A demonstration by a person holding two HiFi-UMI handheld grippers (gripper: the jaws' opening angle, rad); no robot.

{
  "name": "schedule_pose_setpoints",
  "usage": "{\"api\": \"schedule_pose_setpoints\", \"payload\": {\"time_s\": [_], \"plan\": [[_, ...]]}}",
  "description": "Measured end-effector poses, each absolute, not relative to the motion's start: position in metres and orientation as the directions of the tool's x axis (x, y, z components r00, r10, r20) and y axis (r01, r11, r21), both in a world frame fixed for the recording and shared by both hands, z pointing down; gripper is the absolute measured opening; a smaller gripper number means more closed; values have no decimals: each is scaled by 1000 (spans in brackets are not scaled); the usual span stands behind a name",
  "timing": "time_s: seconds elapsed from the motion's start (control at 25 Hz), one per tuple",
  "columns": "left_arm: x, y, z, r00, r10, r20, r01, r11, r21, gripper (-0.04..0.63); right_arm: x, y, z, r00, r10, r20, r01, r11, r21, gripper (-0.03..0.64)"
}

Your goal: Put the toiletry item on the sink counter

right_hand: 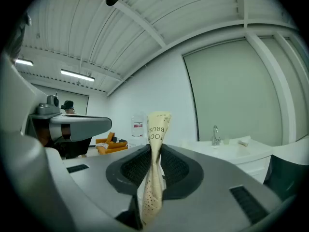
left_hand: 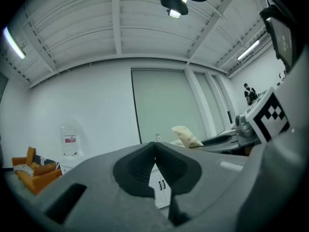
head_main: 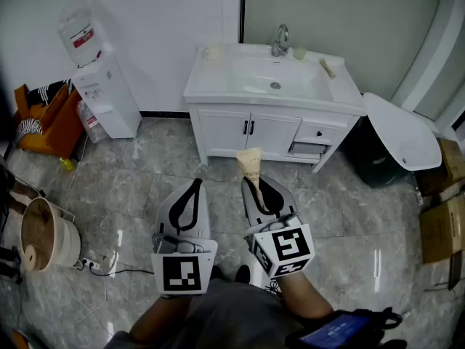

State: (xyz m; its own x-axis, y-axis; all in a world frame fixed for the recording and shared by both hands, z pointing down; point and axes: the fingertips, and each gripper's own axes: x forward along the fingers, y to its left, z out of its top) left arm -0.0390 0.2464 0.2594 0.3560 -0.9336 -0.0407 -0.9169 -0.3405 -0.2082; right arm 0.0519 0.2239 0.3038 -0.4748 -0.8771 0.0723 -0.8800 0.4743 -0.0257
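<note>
My right gripper is shut on a cream paper toothbrush packet, whose printed top sticks up past the jaws; in the right gripper view the toothbrush packet stands pinched between the dark pads. My left gripper hangs beside it, shut with nothing in it, its pads meeting in the left gripper view. Ahead stands the white sink counter with a basin and a chrome tap. Both grippers are over the floor, well short of the cabinet.
A water dispenser stands left of the cabinet, with orange bags beyond it. A dark bin with a white lid is at the right, cardboard boxes further right. A wooden bucket sits lower left. A cup and small items rest on the counter.
</note>
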Motion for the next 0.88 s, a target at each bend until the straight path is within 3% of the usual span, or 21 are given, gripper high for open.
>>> {"api": "schedule_pose_setpoints", "payload": {"time_s": [0.36,0.88], "plan": [[1,234,263,346,-938,-11,-916,-336,-221,13,98,215,308,-443,-894,67,-896,443,-17,66],[-10,205,277,311,-950,27,-927,-309,-215,14,97,184,321,-480,-876,51,-875,473,-102,66]]}}
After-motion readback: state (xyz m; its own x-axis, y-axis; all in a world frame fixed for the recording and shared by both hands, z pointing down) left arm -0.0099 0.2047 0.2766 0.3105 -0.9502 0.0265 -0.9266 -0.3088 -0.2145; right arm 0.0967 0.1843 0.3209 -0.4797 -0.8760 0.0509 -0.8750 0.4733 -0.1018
